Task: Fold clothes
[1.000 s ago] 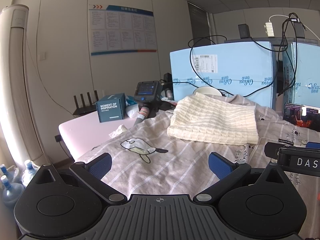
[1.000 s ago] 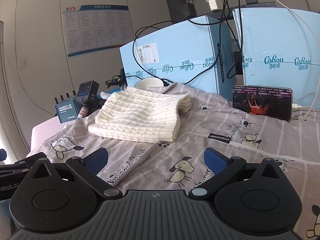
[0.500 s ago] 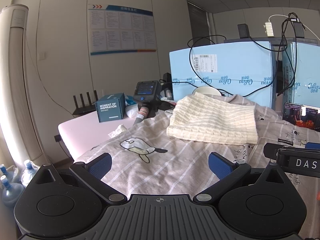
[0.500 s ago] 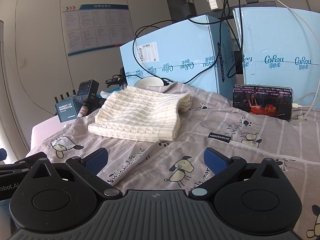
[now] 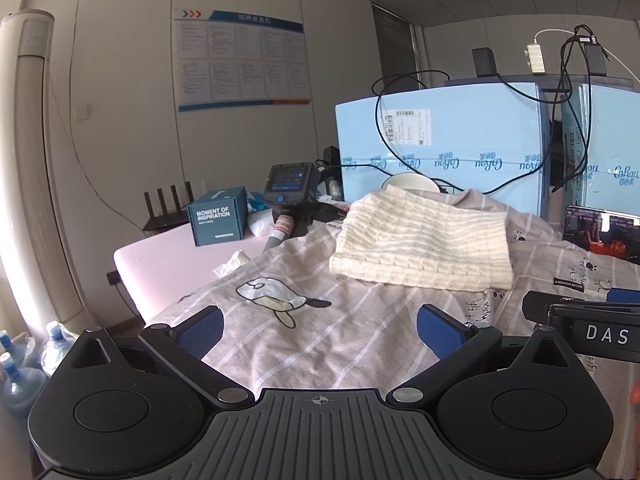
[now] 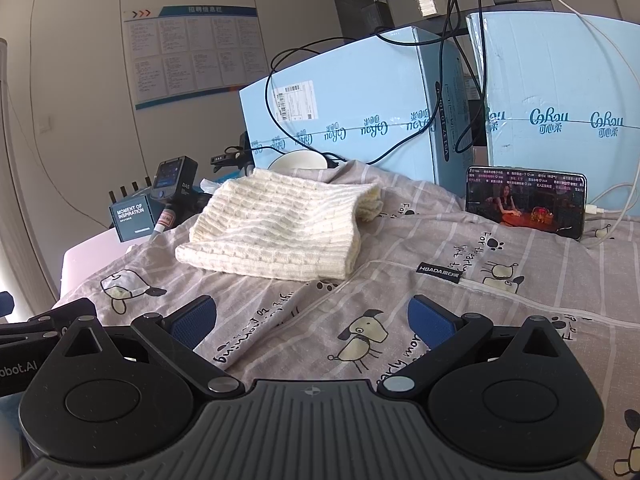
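A cream knitted garment (image 5: pixel 424 250) (image 6: pixel 276 232) lies folded into a flat rectangle on the grey striped bedsheet (image 5: pixel 320 336) (image 6: pixel 500 280) with cartoon dogs. My left gripper (image 5: pixel 320 326) hangs open over the sheet, short of the garment's near left edge, nothing between its blue pads (image 5: pixel 200 328). My right gripper (image 6: pixel 312 322) is open too, also short of the garment, its pads (image 6: pixel 430 320) apart and empty. Part of the right gripper shows at the right edge of the left wrist view.
Pale blue cartons (image 6: pixel 352 120) with black cables rise behind the bed. A phone (image 6: pixel 526 202) playing video leans against them. A teal box (image 5: pixel 218 222), a black handheld device (image 5: pixel 290 186), a router and a white bowl (image 6: pixel 298 160) crowd the far left. Water bottles (image 5: pixel 20 376) stand on the floor.
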Available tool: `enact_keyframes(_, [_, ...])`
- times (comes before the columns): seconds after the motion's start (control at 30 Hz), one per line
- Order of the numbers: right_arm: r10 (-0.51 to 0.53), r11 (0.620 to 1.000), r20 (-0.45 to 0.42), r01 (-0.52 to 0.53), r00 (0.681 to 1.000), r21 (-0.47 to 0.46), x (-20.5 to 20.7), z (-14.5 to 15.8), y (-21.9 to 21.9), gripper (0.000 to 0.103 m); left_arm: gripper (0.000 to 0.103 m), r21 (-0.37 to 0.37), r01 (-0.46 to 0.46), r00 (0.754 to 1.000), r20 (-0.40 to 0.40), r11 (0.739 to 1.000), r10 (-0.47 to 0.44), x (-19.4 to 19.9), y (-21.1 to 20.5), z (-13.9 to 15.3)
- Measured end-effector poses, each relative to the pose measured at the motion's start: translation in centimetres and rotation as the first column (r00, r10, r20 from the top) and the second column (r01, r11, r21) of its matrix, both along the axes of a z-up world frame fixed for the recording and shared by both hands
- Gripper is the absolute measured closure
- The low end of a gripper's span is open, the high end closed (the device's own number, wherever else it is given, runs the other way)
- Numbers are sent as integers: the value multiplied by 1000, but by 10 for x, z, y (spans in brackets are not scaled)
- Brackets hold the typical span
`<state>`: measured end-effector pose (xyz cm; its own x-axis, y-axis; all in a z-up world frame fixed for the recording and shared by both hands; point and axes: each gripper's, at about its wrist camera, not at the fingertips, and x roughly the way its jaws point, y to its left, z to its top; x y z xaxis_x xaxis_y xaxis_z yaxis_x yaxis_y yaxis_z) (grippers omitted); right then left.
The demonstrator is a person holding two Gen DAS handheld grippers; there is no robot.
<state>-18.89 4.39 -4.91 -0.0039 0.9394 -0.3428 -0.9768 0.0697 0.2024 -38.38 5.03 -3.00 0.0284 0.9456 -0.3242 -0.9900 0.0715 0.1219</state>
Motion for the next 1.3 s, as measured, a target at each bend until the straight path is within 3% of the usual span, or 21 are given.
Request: enact_keyframes(1.3, [1,1000,2,-1,1000,-2,-1,-1,0,0,0,-16,-7,1000,1,1000,7,-2,1,-4])
